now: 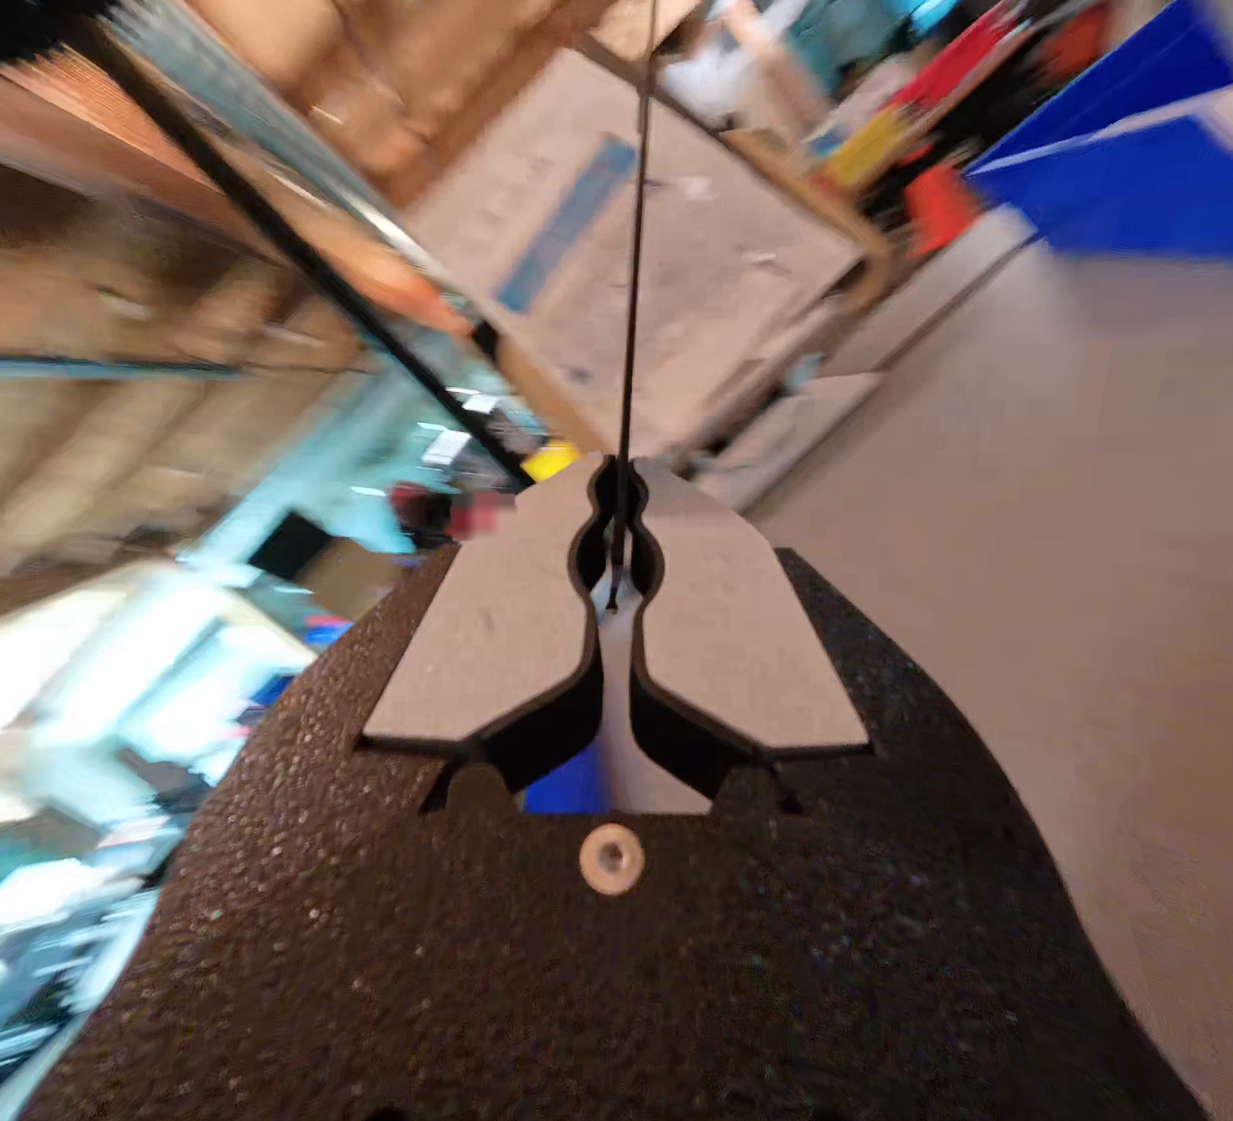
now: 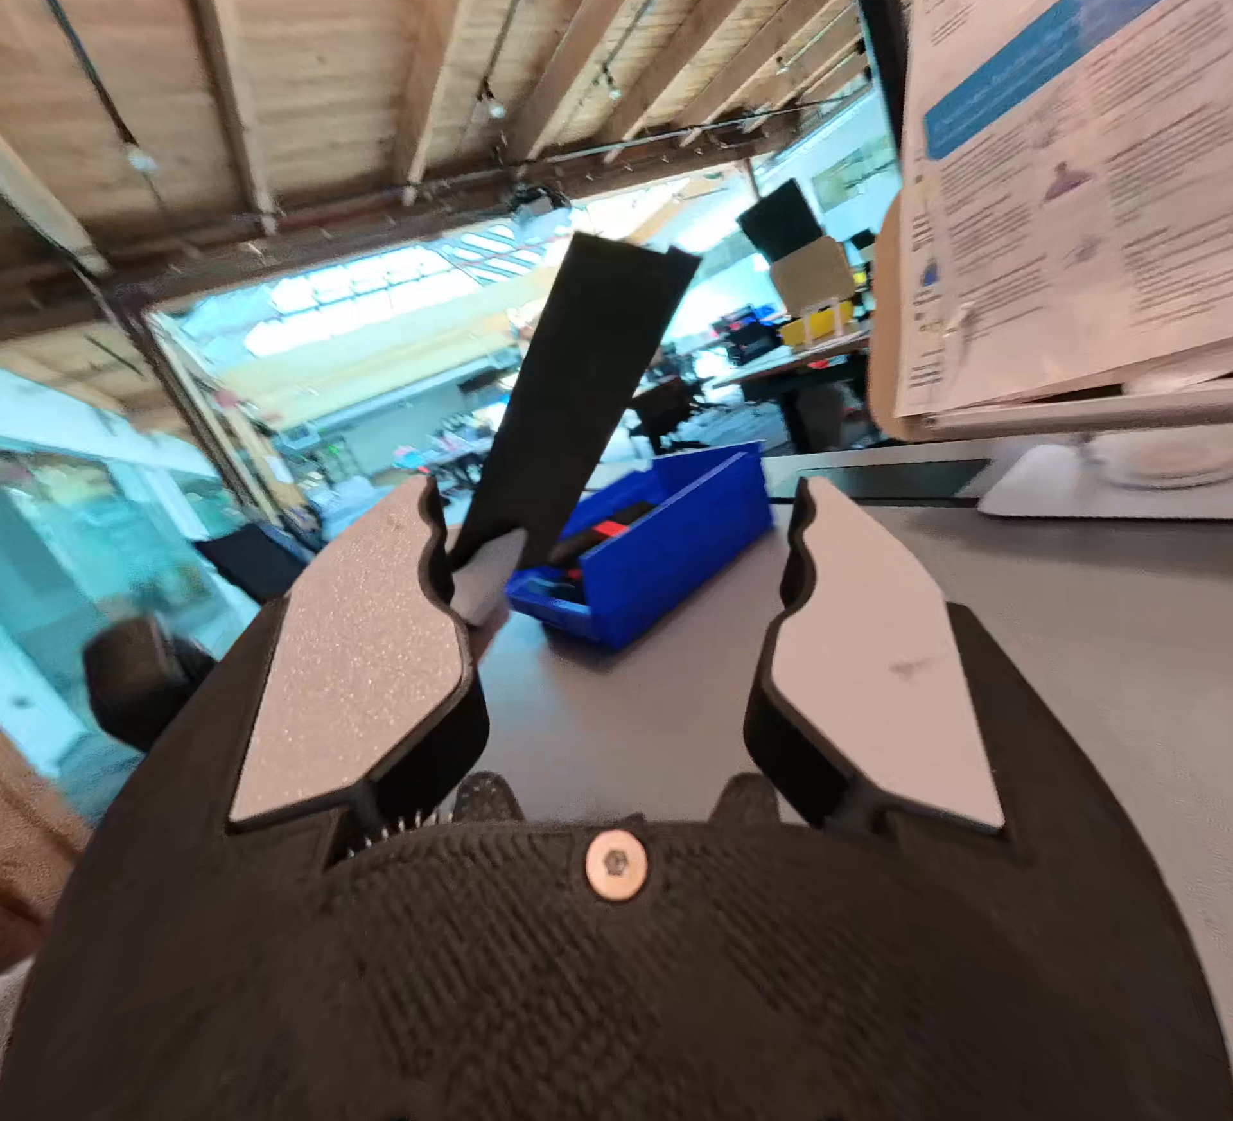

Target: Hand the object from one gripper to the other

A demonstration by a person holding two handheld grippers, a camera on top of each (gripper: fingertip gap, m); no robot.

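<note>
In the left wrist view my left gripper [image 1: 622,475] is shut on a thin black flat strip [image 1: 634,288], seen edge-on and rising straight out from between the pads. In the right wrist view the same black strip [image 2: 574,395] stands tilted, with its lower end clamped by the left gripper's grey fingers [image 2: 484,582]. My right gripper [image 2: 617,488] is open wide and holds nothing. The strip's lower end is close to the inner side of its left finger [image 2: 373,622], and its right finger is well clear.
A blue bin [image 2: 667,555] holding black and red items sits on the grey table [image 2: 1001,588] behind the strip; it also shows in the left wrist view [image 1: 1134,168]. A printed paper sheet on cardboard [image 2: 1067,154] stands at the right. A workshop lies beyond.
</note>
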